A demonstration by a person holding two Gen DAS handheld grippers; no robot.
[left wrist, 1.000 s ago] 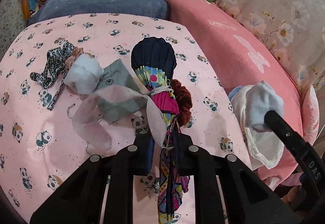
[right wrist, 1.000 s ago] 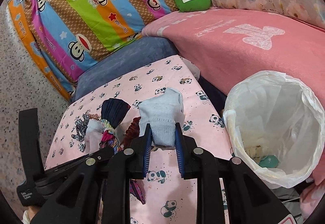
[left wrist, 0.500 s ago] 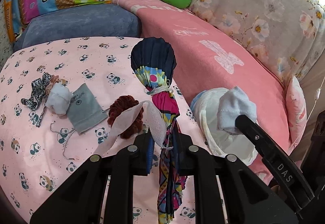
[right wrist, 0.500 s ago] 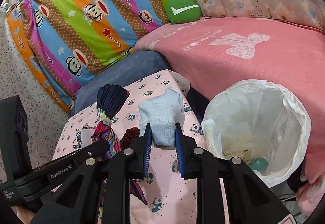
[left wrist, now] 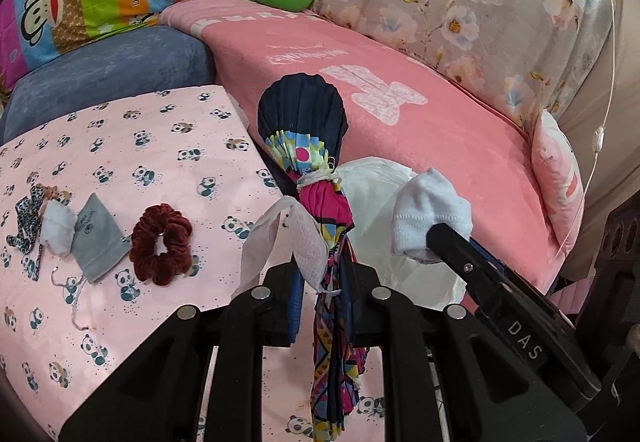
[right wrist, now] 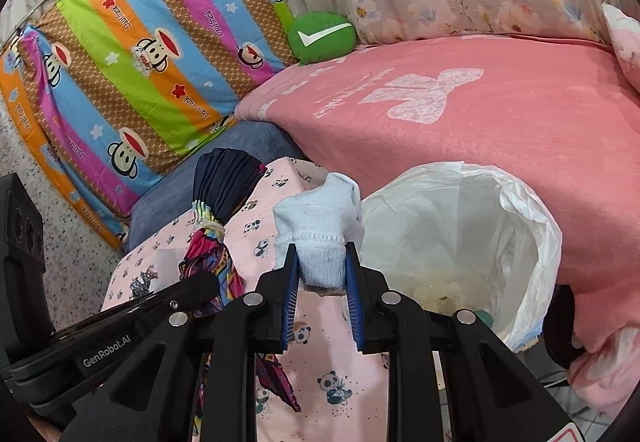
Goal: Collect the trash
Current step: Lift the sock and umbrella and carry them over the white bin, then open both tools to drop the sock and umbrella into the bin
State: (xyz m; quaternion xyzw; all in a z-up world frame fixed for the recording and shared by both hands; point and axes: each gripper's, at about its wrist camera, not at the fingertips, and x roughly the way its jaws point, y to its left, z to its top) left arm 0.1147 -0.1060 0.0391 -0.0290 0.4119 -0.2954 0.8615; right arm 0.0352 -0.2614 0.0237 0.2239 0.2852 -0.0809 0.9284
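The left gripper point(left wrist: 322, 296) has its jaws clamped on a bundle of pleated fabric point(left wrist: 306, 145), navy at the fanned top and bright pink, yellow and blue below, tied at the waist with pale string; a limp strip of white gauzy tissue point(left wrist: 280, 242) hangs from the same grip. This gripper tilts downward over the pink panda-print sheet point(left wrist: 120, 145), the bundle standing up from the jaws and its tail trailing below them.

The right gripper point(right wrist: 322, 292), also angled down, has its jaws closed on the ribbed cuff of a small pale-blue knitted sock point(right wrist: 320, 217), whose soft toe end stands upward. Just to the right of the sock sits the trash bin lined with a crinkled white plastic bag point(right wrist: 528, 226), its mouth open and scraps visible at the bottom.

Left lying on the sheet in the left wrist view are a dark red velvet scrunchie point(left wrist: 162, 244), a flat grey drawstring pouch point(left wrist: 96, 238), a white cotton wad point(left wrist: 58, 228) and a leopard-print ribbon point(left wrist: 26, 217), side by side in a row. Beyond are a fuzzy pink blanket point(right wrist: 500, 121), a round green cushion point(right wrist: 322, 37) and a striped monkey-print cover point(right wrist: 140, 53).
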